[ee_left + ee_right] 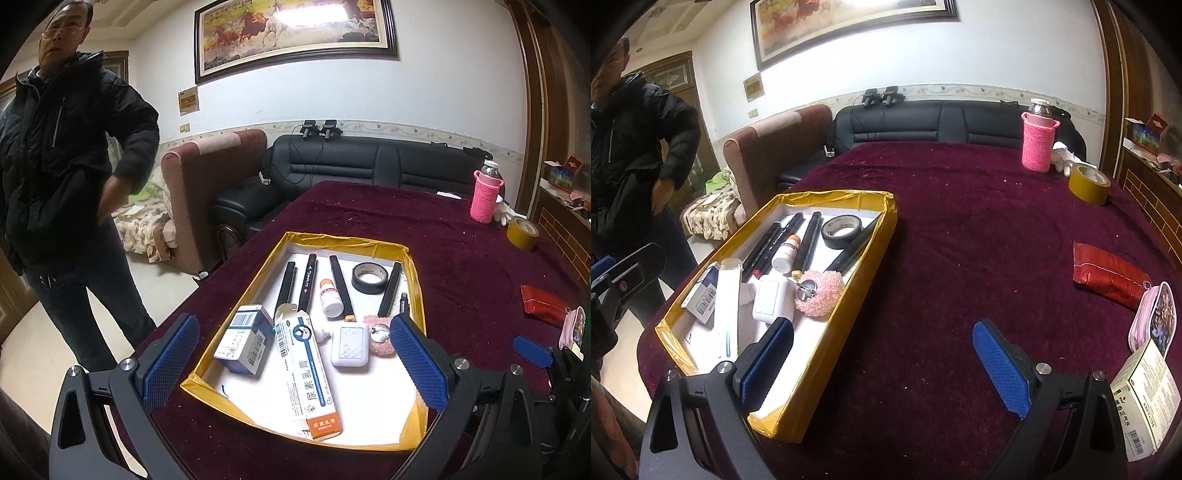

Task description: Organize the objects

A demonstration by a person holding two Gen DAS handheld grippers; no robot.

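A shallow yellow-rimmed tray on the maroon table holds several black markers, a small white bottle, a black tape roll, a pink pompom, a white case, a long ointment box and a blue-white box. My left gripper is open and empty, above the tray's near end. My right gripper is open and empty, at the tray's right near corner. A red pouch, a pink case and a green-white box lie on the table to the right.
A pink-sleeved bottle, a yellow tape roll and a white glove stand at the table's far right. A man in a black jacket stands left of the table. A black sofa is behind it.
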